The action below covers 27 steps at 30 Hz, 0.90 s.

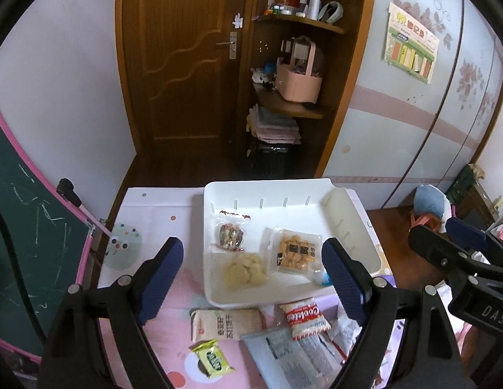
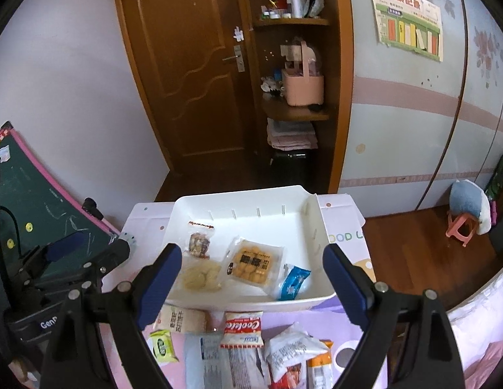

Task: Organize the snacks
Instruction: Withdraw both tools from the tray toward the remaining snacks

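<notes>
A white tray [image 1: 261, 191] [image 2: 238, 194] sits on the pink patterned tabletop and holds a nut-mix packet [image 1: 232, 235], a pale biscuit packet [image 1: 245, 270], an orange snack packet [image 2: 253, 264] and a blue packet [image 2: 293, 282]. Loose snacks lie in front of it: a beige packet [image 1: 225, 322], a red-and-white Cookies packet [image 2: 241, 329], a green sweet [image 1: 212, 359], a grey packet [image 2: 209, 359] and a crumpled white packet [image 2: 293, 350]. My left gripper [image 1: 253, 278] hangs open above the tray's near edge, holding nothing. My right gripper [image 2: 253, 280] is beside it, also open and empty.
A green chalkboard with a pink frame [image 1: 30, 233] leans at the table's left. Behind the table are a wooden door [image 1: 183, 64], corner shelves with a pink basket [image 1: 300, 77] and a wardrobe. A pink stool with a blue cushion [image 2: 465, 214] stands on the floor at the right.
</notes>
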Tool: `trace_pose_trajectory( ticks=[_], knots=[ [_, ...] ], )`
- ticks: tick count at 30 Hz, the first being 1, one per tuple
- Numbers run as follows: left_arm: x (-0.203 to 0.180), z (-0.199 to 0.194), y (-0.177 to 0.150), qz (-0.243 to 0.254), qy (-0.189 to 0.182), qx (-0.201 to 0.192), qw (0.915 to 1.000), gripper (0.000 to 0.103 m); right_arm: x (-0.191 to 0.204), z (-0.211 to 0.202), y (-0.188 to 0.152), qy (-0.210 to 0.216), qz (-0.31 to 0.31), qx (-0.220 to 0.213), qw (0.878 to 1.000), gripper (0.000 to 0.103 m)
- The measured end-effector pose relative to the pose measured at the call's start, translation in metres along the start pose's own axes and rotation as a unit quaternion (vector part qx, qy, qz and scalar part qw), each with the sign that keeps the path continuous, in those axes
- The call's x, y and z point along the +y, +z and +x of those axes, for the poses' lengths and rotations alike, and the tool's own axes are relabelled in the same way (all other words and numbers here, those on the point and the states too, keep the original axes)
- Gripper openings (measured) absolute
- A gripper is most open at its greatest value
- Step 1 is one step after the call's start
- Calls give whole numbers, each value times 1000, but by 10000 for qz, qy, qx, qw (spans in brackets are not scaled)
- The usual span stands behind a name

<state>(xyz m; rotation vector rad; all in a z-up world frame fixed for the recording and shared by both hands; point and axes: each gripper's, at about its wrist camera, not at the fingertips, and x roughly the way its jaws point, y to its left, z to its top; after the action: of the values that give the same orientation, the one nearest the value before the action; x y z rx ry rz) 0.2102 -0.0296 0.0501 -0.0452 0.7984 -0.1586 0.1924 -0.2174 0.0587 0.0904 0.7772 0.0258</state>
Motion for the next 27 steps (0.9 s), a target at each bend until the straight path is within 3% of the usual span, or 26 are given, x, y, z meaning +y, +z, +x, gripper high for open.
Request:
trace_pose_trajectory(
  ticks=[8,15,20,27],
  knots=[
    [10,-46,-27,335,227,-76,9992,87,16,-49,-24,-121,-341,-231,9991,89],
    [18,-85,-63,677,180,-152,9974,87,33,-86,-60,-116,-527,-425,9976,89],
    [27,-99,-93,802,199,-163,9964,87,43,-98,-94,6,-649,-376,9972,89],
    [48,-94,-136,829,27,122,9965,87,56,-99,-147,338,-828,-210,9958,89]
  ],
)
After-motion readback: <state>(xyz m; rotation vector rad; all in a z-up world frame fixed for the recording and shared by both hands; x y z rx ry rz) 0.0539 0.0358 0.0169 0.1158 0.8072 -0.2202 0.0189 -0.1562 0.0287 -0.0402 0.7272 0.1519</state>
